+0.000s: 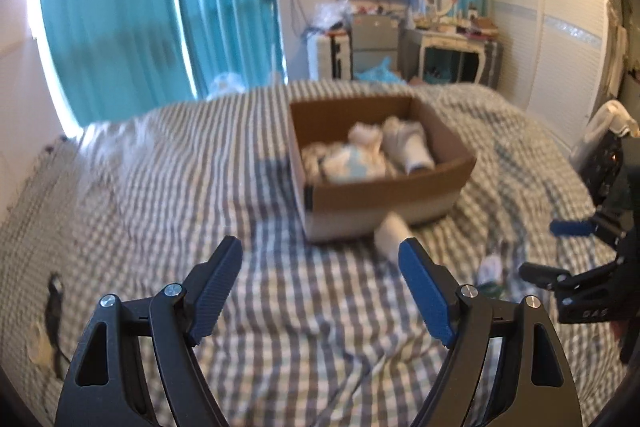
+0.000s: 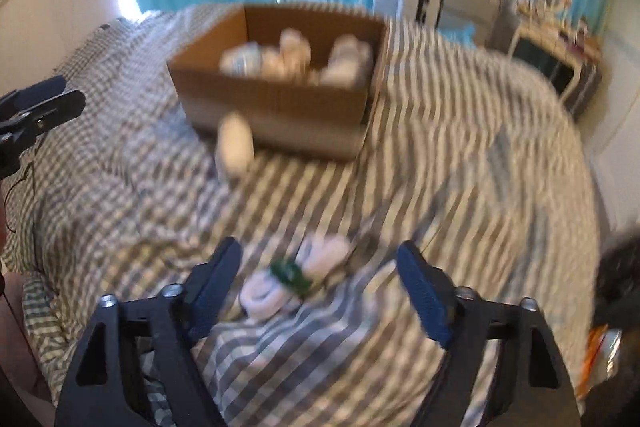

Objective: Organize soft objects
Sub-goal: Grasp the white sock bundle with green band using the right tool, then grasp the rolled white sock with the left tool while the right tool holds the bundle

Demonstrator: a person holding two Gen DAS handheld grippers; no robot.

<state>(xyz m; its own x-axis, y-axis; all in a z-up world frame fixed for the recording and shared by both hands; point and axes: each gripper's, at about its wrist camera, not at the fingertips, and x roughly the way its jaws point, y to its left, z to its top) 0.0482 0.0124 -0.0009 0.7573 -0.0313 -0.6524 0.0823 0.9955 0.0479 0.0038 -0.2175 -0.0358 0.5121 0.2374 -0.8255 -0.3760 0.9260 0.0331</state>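
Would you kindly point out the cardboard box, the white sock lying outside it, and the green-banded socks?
cardboard box [image 1: 384, 201], left wrist view, near outer wall.
white sock [image 2: 236, 141], right wrist view, middle of the sock.
green-banded socks [image 2: 290, 273], right wrist view, on the green band.

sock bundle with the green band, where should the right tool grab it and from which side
Grip the sock bundle across its middle, at the green band, where the two white rolls are tied together. Come straight down from above: it lies flat on the striped bedcover, already between the open right tool fingers. Blur hides finer detail.
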